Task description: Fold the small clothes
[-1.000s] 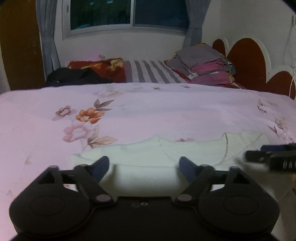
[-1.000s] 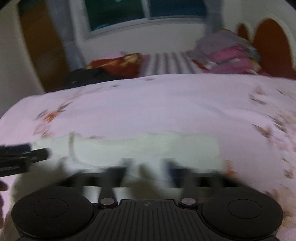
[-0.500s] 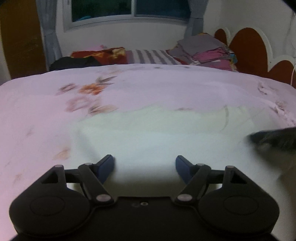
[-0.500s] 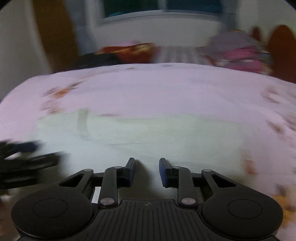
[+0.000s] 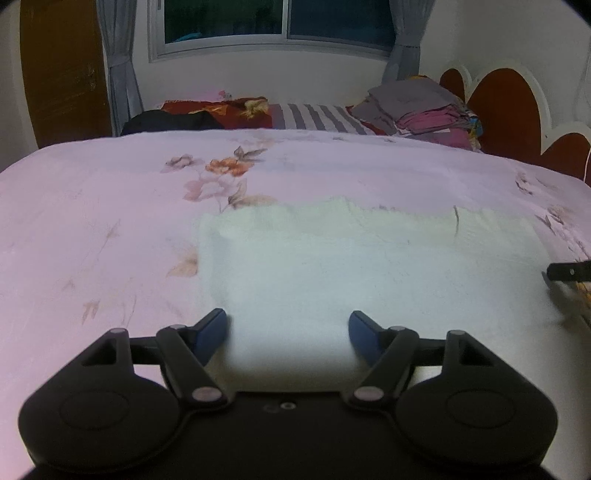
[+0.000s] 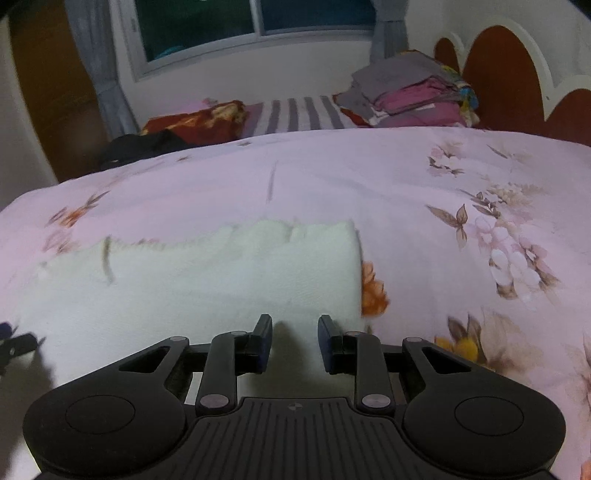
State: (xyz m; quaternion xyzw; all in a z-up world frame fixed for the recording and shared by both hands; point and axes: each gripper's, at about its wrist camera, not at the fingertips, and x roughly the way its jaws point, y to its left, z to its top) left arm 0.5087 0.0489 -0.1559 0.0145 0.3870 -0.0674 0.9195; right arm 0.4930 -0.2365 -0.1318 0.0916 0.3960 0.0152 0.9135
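Note:
A pale white garment (image 5: pixel 332 266) lies flat on the pink floral bedspread (image 5: pixel 110 229), its far edge ragged with a dark seam mark. My left gripper (image 5: pixel 288 317) hovers over its near left part. Its jaws are wide apart and closing, with cloth below the gap but no pad pressing on it. In the right wrist view the garment (image 6: pixel 221 280) ends in a straight right edge. My right gripper (image 6: pixel 294 321) stands over its near right corner, jaws at a narrow gap with nothing pinched. Each gripper's tip shows in the other view: right (image 5: pixel 569 271), left (image 6: pixel 18 343).
At the far end of the bed lie a stack of folded clothes (image 5: pixel 417 110), a striped pillow (image 5: pixel 314 116), a red patterned blanket (image 5: pixel 221 109) and a dark bundle (image 5: pixel 166 122). A scalloped headboard (image 5: pixel 509 110) is on the right. A window (image 5: pixel 277 22) is behind.
Both grippers have moved across the garment towards its outer sides. The right jaws went from wide apart to a narrow gap. The left jaws narrowed a little.

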